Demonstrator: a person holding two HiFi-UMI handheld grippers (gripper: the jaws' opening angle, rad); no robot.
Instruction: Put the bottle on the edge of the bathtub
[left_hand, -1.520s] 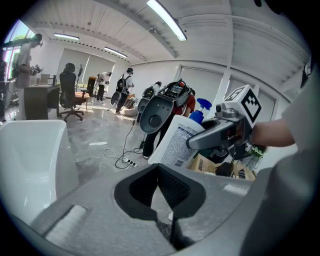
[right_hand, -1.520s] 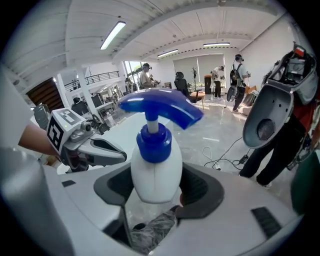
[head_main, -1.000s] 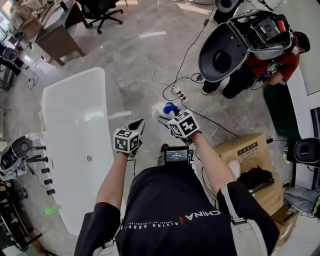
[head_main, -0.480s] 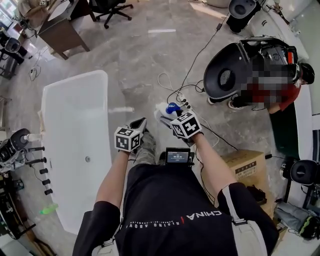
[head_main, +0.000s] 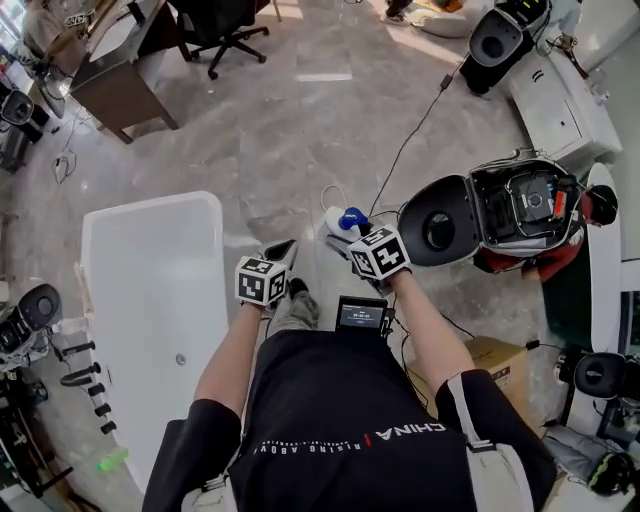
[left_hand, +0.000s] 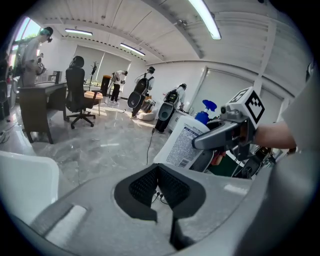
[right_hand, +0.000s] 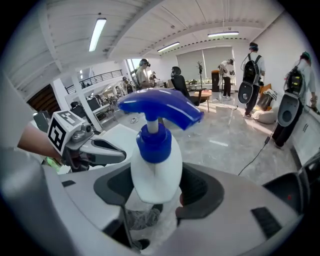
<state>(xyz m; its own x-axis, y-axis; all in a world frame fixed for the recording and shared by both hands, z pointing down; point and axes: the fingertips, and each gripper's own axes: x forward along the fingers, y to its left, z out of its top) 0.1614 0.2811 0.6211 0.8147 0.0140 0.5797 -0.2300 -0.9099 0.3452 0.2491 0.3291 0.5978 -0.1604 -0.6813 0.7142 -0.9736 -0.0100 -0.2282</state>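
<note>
right gripper (head_main: 347, 238) seemingly tilted down, gripping bottle (head_main: 333, 220)

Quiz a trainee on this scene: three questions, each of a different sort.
1. Which gripper holds the bottle: A) left, B) right, C) neither?
2. True or false: the bottle already stands on the edge of the bathtub.
3. Fill in: the bottle's pump head is ____.
Key: 1 B, the right gripper is closed on it. 2 False; it is in that gripper, apart from the bathtub. 3 blue.
</note>
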